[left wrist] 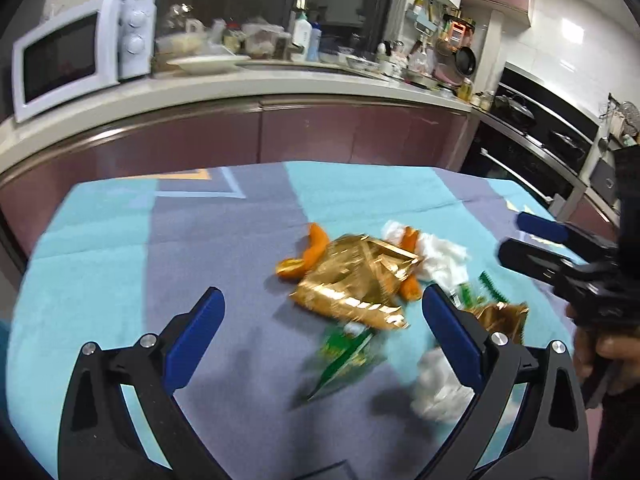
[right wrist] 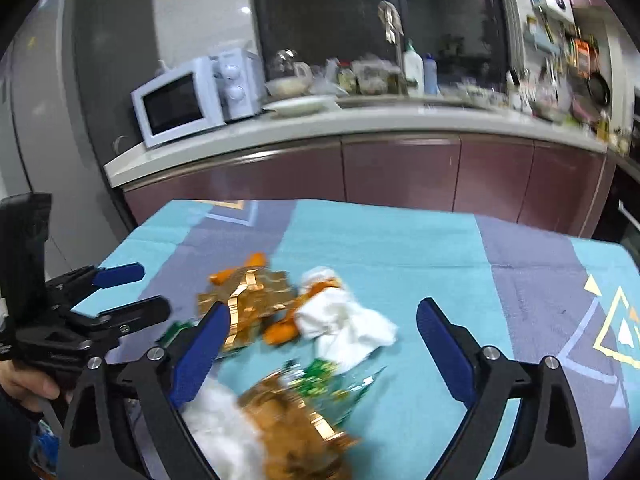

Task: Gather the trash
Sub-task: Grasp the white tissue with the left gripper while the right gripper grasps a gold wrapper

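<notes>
A heap of trash lies near the middle of the desk [left wrist: 100, 240], which is covered by a blue and grey cloth. The biggest piece is a crumpled gold wrapper [left wrist: 356, 280], with orange peel [left wrist: 312, 246] just beside it at its far left edge and a white tissue [left wrist: 440, 258] touching its right side. A green wrapper [left wrist: 344, 354] lies nearer the camera, and a second white tissue [left wrist: 434, 384] sits close to it, beside a smaller gold wrapper [left wrist: 502, 316]. The left tongs [left wrist: 320, 320] hang over the pile with their blue pads spread wide and nothing between them. The right tongs [right wrist: 320, 336] are also spread wide above the trash, pads clear of everything. A hand [left wrist: 608, 356] grips the right handle. Behind the desk, a white microwave [left wrist: 76, 60] stands on the kitchen counter [left wrist: 240, 92].
</notes>
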Tool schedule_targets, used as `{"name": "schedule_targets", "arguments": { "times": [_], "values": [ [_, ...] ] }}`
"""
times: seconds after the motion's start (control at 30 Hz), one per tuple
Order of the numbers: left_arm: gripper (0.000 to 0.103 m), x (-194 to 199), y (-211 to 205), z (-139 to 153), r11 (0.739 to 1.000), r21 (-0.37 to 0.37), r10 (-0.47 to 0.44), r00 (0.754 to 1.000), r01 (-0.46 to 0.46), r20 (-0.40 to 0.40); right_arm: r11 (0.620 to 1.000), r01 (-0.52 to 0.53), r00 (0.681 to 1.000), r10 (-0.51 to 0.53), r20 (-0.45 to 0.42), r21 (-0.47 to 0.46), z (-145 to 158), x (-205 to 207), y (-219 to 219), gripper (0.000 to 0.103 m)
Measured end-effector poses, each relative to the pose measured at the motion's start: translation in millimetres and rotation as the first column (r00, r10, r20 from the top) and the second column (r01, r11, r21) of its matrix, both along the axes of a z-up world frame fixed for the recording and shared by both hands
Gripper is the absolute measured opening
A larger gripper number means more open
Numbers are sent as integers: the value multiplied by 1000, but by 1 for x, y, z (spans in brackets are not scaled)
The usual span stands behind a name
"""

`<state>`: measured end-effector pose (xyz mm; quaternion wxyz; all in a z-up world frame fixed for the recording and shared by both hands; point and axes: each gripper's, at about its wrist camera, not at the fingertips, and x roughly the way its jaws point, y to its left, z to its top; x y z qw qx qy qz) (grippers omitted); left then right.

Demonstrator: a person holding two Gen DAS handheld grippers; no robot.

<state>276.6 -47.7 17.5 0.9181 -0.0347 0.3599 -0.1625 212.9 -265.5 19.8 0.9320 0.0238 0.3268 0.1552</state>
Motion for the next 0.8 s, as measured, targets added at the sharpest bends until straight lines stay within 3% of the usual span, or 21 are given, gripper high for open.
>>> {"name": "schedule_targets", "arguments": {
  "times": [0.2, 0.4, 0.57, 0.63, 0.77, 0.8],
  "values": [
    [97, 27, -23, -20, 1000, -1, -30, 997, 30, -66, 999, 10, 992, -3, -125, 52, -24, 35, -23, 77],
    [97, 38, -28, -38, 1000, -16, -27, 994, 25, -107, 999, -23, 986, 31, -165, 48, -39, 46, -18, 74],
    [96, 45, -30, -46, 999, -43, -20, 992, 14, -124, 998, -44, 979, 51, -196, 38, -49, 51, -16, 60],
    [91, 46, -29, -48, 999, -54, -14, 991, 6, -137, 998, -49, 977, 55, -204, 36, -53, 52, -17, 59],
    [72, 50, -29, -53, 998, -66, -13, 989, 3, -149, 997, -62, 973, 70, -222, 41, -57, 52, -20, 47],
    [72, 49, -30, -54, 998, -66, -14, 988, 4, -152, 997, -67, 970, 76, -230, 45, -59, 52, -21, 45]
  ]
}}
